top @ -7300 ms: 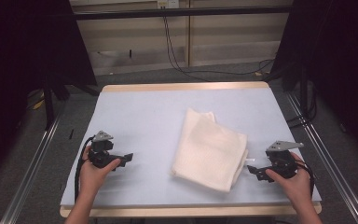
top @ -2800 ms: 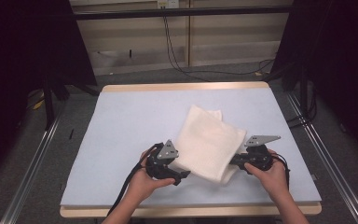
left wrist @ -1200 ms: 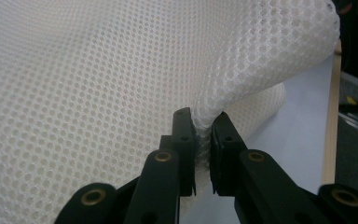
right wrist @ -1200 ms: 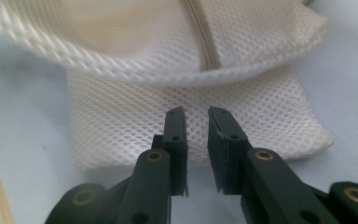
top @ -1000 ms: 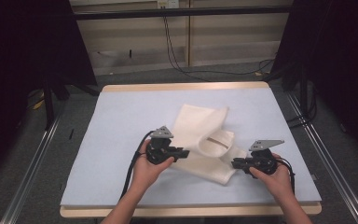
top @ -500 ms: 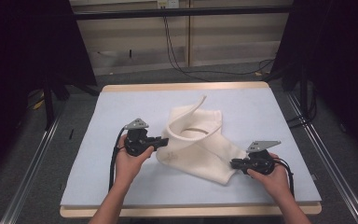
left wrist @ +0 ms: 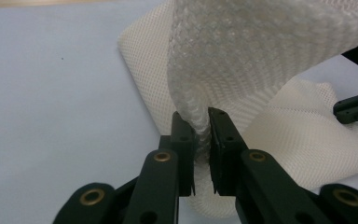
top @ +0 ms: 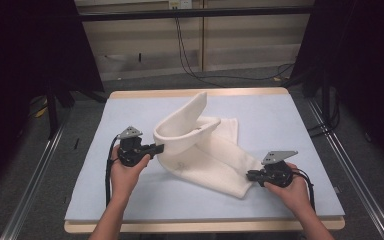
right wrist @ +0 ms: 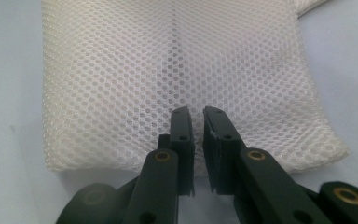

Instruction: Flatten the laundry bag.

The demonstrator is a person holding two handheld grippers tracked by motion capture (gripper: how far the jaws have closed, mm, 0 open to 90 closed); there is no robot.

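Mesh cloth (top: 207, 150) on your desk (top: 290, 125), left hand-held gripper (top: 156, 148) clamped on its lifted fold, right hand-held gripper (top: 250, 175) pinching the near edge (jaws just closing).

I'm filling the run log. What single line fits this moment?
left hand-held gripper: shut on mesh cloth, layer lifted | right hand-held gripper: shut on cloth's near edge | table: cloth partly unfolded

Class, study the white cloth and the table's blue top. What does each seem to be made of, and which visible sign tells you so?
White cloth: apparently a synthetic mesh fabric, slightly glossy; small honeycomb holes cover it, and it bends softly. Table's blue top: probably a matte mat or foam sheet; smooth, without glare, over a wood-coloured edge.
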